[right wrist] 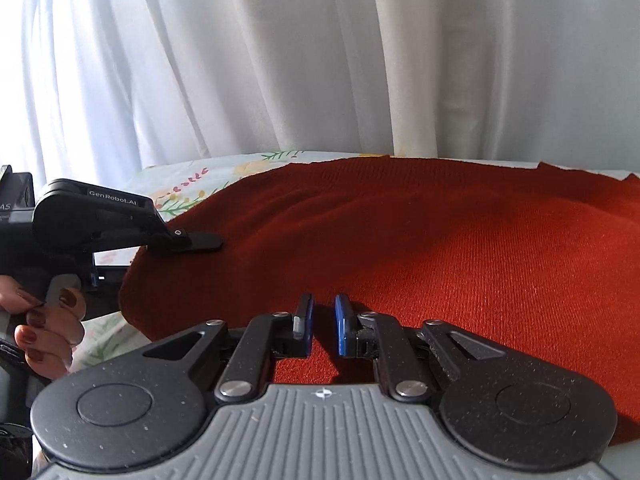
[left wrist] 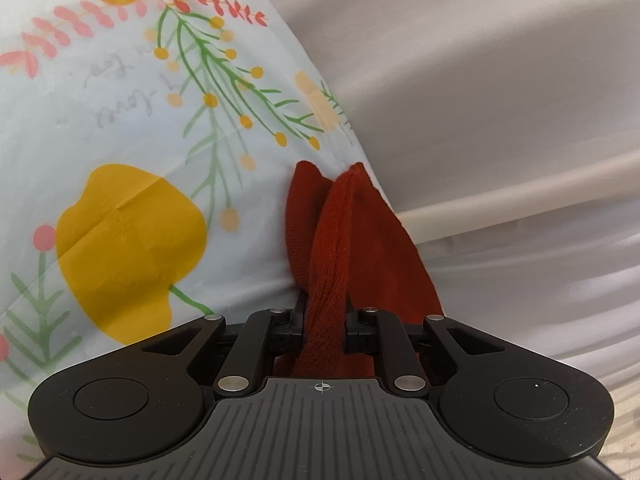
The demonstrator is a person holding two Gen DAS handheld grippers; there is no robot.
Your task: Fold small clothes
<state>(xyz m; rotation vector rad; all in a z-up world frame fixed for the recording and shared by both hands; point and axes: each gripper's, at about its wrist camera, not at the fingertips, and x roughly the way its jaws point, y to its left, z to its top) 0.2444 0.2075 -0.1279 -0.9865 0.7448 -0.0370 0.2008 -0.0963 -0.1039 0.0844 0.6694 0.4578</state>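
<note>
A rust-red knitted garment (right wrist: 440, 260) lies spread over a floral tablecloth (right wrist: 188, 192). My right gripper (right wrist: 325, 304) rests on its near part, the blue pads almost together with a small pinch of the knit between them. In the left wrist view, my left gripper (left wrist: 324, 312) is shut on a bunched edge of the same garment (left wrist: 340, 240), which stands up in a ridge running away from the fingers. The right wrist view shows that left gripper (right wrist: 192, 240) at the garment's left edge, held by a hand (right wrist: 48, 320).
The tablecloth (left wrist: 120, 140) is pale with yellow flowers and green sprigs. A white curtain (right wrist: 320, 60) hangs right behind the table's far edge and fills the right of the left wrist view (left wrist: 480, 80).
</note>
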